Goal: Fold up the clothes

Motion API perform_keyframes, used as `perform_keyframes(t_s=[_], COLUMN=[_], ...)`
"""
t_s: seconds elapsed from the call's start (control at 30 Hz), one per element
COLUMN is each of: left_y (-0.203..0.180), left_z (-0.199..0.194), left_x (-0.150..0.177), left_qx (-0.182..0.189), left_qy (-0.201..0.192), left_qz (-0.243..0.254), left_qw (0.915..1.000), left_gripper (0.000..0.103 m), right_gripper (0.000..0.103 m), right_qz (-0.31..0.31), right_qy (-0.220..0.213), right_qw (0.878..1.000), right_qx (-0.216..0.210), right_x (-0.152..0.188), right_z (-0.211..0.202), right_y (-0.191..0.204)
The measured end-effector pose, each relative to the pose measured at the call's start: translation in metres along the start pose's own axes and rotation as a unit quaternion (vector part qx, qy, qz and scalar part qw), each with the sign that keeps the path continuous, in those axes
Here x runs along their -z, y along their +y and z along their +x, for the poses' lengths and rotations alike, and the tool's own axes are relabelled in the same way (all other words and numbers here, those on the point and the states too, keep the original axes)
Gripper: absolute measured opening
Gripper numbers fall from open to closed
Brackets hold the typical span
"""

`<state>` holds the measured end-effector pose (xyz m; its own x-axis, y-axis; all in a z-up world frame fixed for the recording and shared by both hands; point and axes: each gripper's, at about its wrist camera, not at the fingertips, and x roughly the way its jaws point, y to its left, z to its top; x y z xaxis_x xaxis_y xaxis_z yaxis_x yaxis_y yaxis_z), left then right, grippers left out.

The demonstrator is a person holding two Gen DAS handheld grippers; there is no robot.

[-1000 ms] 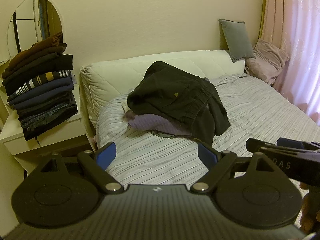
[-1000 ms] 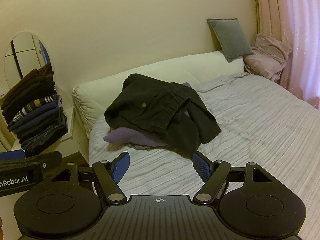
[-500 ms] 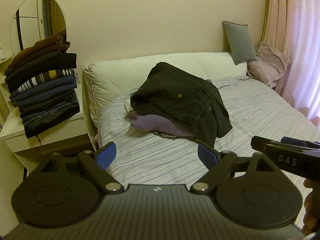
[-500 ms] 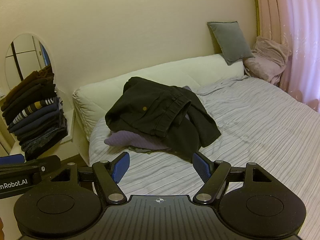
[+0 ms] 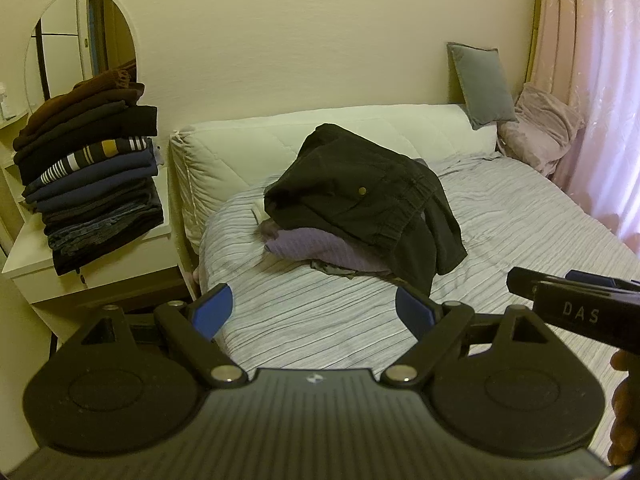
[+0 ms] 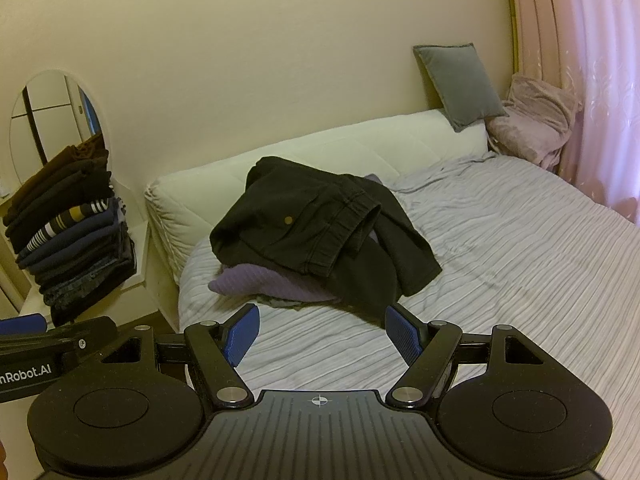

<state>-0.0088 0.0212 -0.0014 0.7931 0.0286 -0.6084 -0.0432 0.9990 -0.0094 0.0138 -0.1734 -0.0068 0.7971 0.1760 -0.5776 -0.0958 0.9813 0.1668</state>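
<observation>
Blk trousers (image 5: 352, 196) on purple knit (image 5: 316, 246), grey-striped sheet (image 5: 520, 232).

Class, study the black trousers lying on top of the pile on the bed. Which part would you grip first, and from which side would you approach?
Grip the black trousers at the elasticated waistband, probably coming from above on the near side. It forms a raised, thick ridge, uppermost on the pile and clear of the purple knit beneath. Both grippers, left and right, are open and empty.
</observation>
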Motion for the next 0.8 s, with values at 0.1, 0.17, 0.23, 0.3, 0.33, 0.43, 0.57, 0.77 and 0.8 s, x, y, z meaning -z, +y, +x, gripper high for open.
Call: perform_keyframes(t_s=[0.1, 0.17, 0.23, 0.3, 0.33, 0.43, 0.57, 0.77, 0.8], left_y=[0.001, 0.000, -0.001, -0.003, -0.004, -0.005, -0.007, -0.010, -0.010], left_z=[-0.001, -0.002, -0.002, -0.002, -0.003, -0.004, -0.005, -0.007, -0.008], left_x=[0.000, -0.001, 0.000, 0.000, 0.001, 0.001, 0.001, 0.002, 0.003], left_qx=[-0.003, -0.006, -0.008, -0.008, -0.009, -0.010, -0.013, -0.018, -0.019], left_qy=[-0.001, -0.001, -0.001, -0.001, -0.001, 0.000, 0.001, 0.000, 0.000], left_qz=[0.000, -0.001, -0.001, 0.000, 0.000, 0.000, 0.000, -0.001, -0.001], left_qw=[1.0000, 1.0000, 1.0000, 1.0000, 1.0000, 0.9999, 0.9999, 0.9998, 0.9998], left_gripper=[0.087, 0.087, 0.087, 0.087, 0.087, 0.087, 0.087, 0.087, 0.087], right_gripper=[0.073, 0.073, 0.073, 0.073, 0.073, 0.073, 0.073, 0.073, 0.073], right_qz=[0.001, 0.002, 0.003, 0.005, 0.005, 0.007, 0.011, 0.013, 0.013], right_qy=[0.000, 0.000, 0.000, -0.002, -0.002, -0.001, -0.002, -0.004, -0.004], right_qw=[1.000, 1.000, 1.000, 1.000, 1.000, 1.000, 1.000, 1.000, 1.000], right_qx=[-0.003, -0.004, -0.005, -0.005, -0.006, -0.006, -0.006, -0.008, -0.009], right_x=[-0.001, -0.002, -0.002, 0.002, 0.003, 0.003, 0.004, 0.004, 0.004], right_z=[0.001, 0.001, 0.001, 0.000, -0.001, 0.000, 0.000, -0.001, -0.002], right_y=[-0.001, -0.002, -0.003, -0.005, -0.006, -0.009, -0.011, -0.014, -0.014])
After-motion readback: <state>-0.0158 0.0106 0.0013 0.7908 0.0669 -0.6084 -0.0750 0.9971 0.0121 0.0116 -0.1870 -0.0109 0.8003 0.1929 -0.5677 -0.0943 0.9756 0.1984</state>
